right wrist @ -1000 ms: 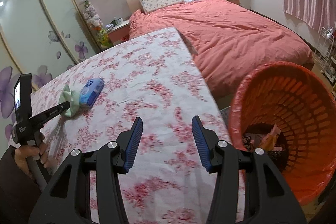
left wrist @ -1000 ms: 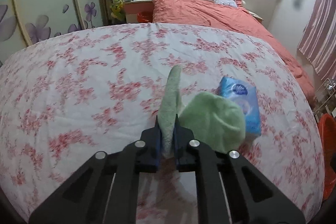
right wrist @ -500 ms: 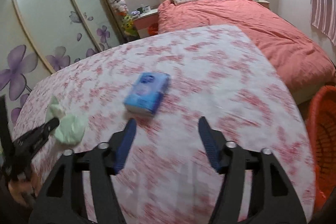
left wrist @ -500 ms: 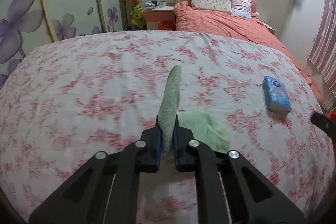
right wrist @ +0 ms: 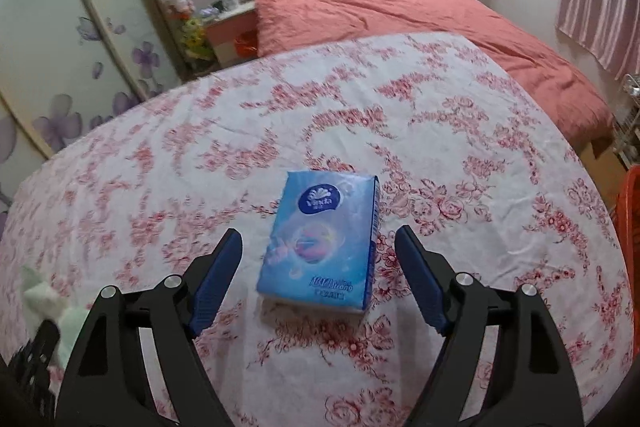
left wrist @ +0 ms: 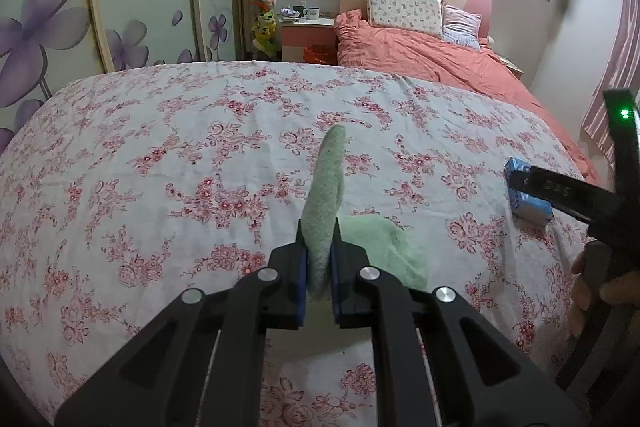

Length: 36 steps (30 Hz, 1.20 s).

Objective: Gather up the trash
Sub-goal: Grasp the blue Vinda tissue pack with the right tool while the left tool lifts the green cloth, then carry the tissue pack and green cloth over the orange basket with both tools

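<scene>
My left gripper [left wrist: 319, 269] is shut on a light green cloth [left wrist: 326, 195], part of it draping onto the floral-covered table [left wrist: 160, 155]. A blue tissue pack [right wrist: 322, 239] lies flat on the table. My right gripper [right wrist: 318, 277] is open, its fingers on either side of the pack's near end, not touching it. The pack also shows at the right of the left wrist view [left wrist: 528, 201], partly hidden by the right gripper. The green cloth shows at the lower left of the right wrist view [right wrist: 52, 303].
An orange basket rim [right wrist: 628, 223] shows at the table's right edge. A bed with a coral duvet [left wrist: 432, 63] stands beyond the table. A wardrobe with purple flowers [left wrist: 80, 19] lines the left wall, a nightstand [left wrist: 306, 35] beside it.
My right gripper swung left from the orange basket to the tissue pack and now straddles it. My left gripper drew the green cloth left, away from the pack.
</scene>
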Each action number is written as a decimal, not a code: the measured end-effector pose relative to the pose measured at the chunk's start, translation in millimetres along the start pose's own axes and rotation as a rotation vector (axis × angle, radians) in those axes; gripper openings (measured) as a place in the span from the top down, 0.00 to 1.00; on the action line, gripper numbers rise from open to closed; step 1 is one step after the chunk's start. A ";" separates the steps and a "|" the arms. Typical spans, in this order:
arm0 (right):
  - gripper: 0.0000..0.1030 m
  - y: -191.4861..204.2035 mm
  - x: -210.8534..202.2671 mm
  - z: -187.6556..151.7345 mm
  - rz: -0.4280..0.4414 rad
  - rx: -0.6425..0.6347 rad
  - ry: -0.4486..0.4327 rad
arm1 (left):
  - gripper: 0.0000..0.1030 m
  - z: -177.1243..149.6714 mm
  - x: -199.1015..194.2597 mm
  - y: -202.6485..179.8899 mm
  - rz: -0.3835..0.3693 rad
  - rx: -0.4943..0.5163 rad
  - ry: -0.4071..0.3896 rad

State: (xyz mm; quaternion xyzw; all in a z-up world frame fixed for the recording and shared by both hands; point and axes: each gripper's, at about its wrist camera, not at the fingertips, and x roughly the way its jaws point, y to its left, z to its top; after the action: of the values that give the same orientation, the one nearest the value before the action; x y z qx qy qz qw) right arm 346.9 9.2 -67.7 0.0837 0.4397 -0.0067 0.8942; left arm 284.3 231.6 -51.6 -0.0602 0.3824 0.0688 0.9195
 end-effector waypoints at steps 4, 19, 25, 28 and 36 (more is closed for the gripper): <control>0.47 -0.5 -0.4 -5.4 -0.032 -0.040 -0.013 | 0.90 -0.1 -0.7 0.0 0.001 0.003 -0.004; 0.50 -35.9 -29.8 -35.6 -0.018 -0.075 -0.017 | 0.90 -4.6 -22.9 -35.2 -0.025 0.039 -0.032; 0.51 -55.1 -42.7 -44.4 -0.009 -0.058 -0.025 | 0.90 -7.5 -33.3 -52.7 -0.049 0.065 -0.045; 0.51 -61.9 -49.3 -45.5 -0.004 -0.050 -0.034 | 0.90 -7.2 -38.4 -61.7 -0.059 0.075 -0.050; 0.51 -81.4 -75.5 -45.1 0.015 -0.034 -0.083 | 0.90 -5.7 -51.4 -83.0 -0.086 0.095 -0.064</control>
State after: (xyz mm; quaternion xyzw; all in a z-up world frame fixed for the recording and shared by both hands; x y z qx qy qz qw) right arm 258.2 -68.8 -47.0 0.0715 0.4017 0.0038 0.9130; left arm 258.8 144.9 -14.2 -0.0305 0.3526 0.0131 0.9352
